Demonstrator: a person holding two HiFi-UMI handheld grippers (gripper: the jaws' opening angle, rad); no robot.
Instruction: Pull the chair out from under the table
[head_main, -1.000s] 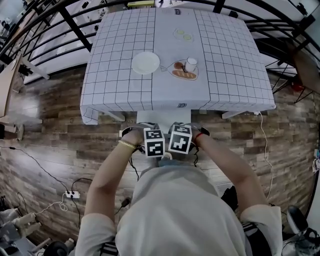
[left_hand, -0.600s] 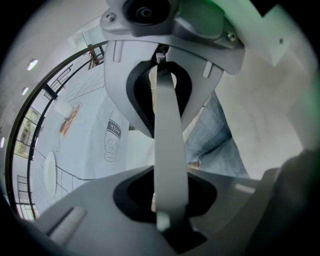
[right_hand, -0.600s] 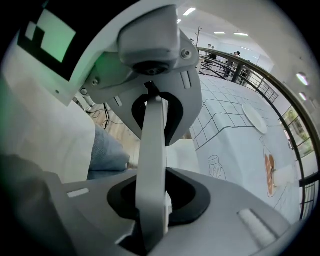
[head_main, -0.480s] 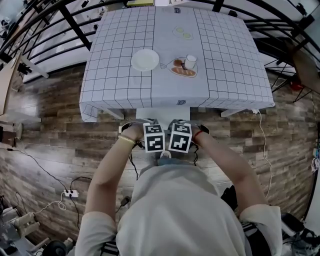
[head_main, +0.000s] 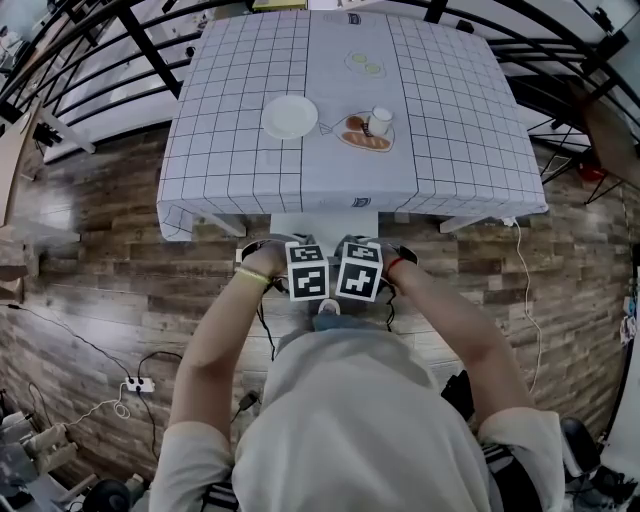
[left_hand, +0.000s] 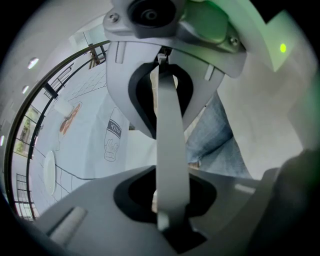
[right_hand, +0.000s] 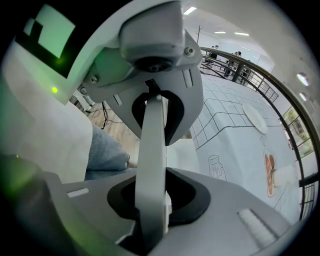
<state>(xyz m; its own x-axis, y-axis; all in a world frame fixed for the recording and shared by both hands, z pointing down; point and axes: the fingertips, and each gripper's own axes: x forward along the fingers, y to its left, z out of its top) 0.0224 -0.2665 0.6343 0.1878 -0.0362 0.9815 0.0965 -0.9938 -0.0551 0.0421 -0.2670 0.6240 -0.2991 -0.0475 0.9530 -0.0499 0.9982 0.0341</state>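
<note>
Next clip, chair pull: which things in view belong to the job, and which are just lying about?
In the job: chair; left tool and right tool on its backrest; table it is tucked under.
Lying about: white plate and cup on the table; power strip on the floor.

Square table (head_main: 460, 150) with a grid-pattern cloth (head_main: 220, 150) hanging over the edges. On the cloth: white plate (head_main: 290, 117) left of centre, with bread (head_main: 362, 143) and a white cup (head_main: 380, 122) just right of it, close together. Two pale green discs (head_main: 366, 66) further back. Wood-plank floor (head_main: 90, 260) below, with a power strip (head_main: 137, 385) and cables (head_main: 60, 320) lower left and a white cable (head_main: 530, 290) on the right.
</note>
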